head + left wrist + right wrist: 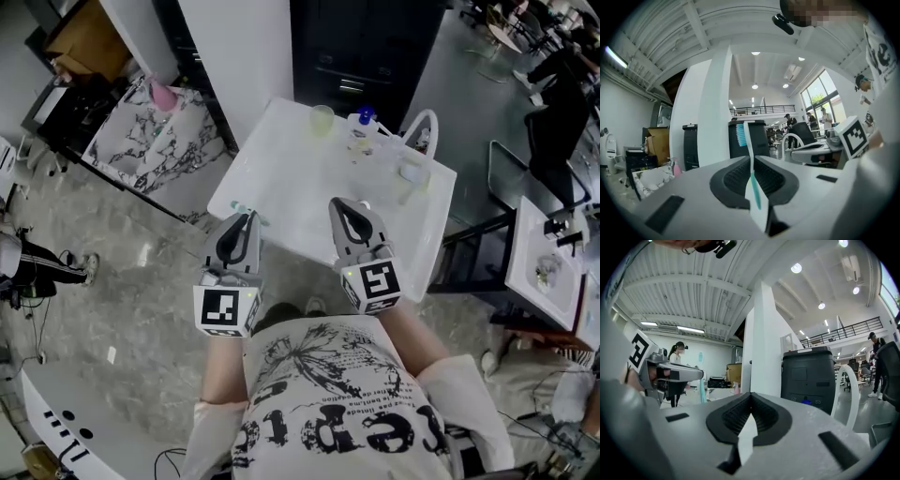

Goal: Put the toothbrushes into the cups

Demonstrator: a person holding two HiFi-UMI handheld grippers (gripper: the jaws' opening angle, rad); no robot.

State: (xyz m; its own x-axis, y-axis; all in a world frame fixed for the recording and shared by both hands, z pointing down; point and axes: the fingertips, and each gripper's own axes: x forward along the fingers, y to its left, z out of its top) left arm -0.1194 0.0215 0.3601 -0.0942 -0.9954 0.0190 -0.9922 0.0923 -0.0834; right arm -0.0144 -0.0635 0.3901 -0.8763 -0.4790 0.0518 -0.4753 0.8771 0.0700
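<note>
My left gripper hovers at the near left edge of the white table, shut on a teal-and-white toothbrush. Its blue bristles stand up beyond the jaws in the left gripper view. My right gripper is over the table's near edge, shut on a white toothbrush handle; its head is hidden. A pale green cup stands at the table's far side, and a clear cup at its right. Both grippers point level toward the cups.
A blue-capped item sits near the green cup. Behind the table are a black cabinet and a white pillar. A marble-topped table lies to the left, and another white table to the right.
</note>
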